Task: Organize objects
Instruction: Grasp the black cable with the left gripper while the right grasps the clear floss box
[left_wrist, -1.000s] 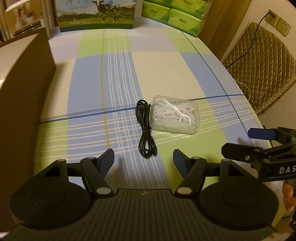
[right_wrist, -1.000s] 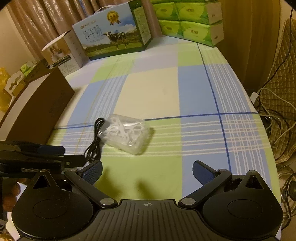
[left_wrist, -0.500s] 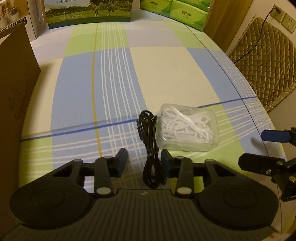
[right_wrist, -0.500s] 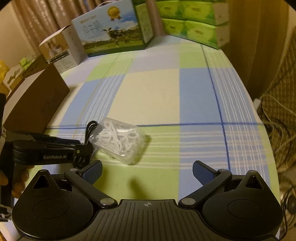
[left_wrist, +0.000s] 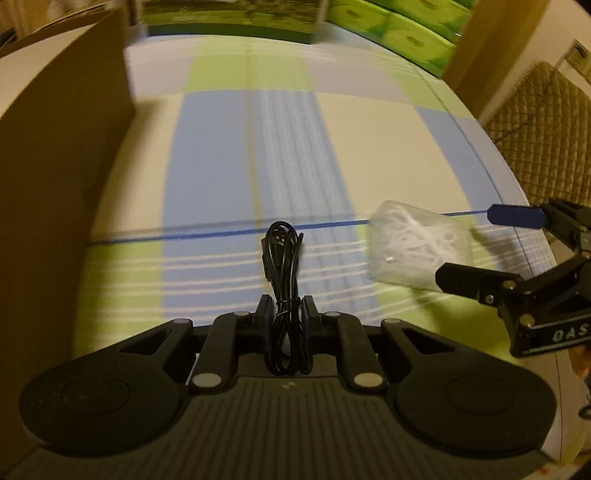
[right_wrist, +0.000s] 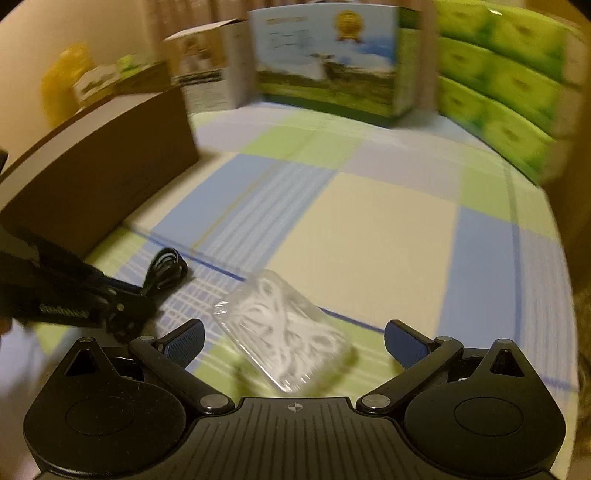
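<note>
A coiled black cable (left_wrist: 283, 258) tied with a wire lies on the checked tablecloth (left_wrist: 362, 140). My left gripper (left_wrist: 287, 308) is shut on the cable's tied middle, blue pads pressing both sides. To its right sits a clear plastic box of white floss picks (left_wrist: 413, 243). In the right wrist view that floss pick box (right_wrist: 284, 332) lies between the spread blue pads of my right gripper (right_wrist: 293, 341), which is open and not touching it. The cable (right_wrist: 166, 271) shows at the left, partly hidden by the left gripper's arm.
A brown cardboard box (left_wrist: 55, 177) stands along the left side. At the table's far end are a milk carton with a cow picture (right_wrist: 328, 74), a smaller white carton (right_wrist: 201, 70) and stacked green tissue packs (right_wrist: 498, 88). A quilted chair (left_wrist: 543, 125) is right of the table.
My left gripper moved forward over the cable and its jaws closed on it. My right gripper swung left and down, bringing the floss pick box between its open fingers.
</note>
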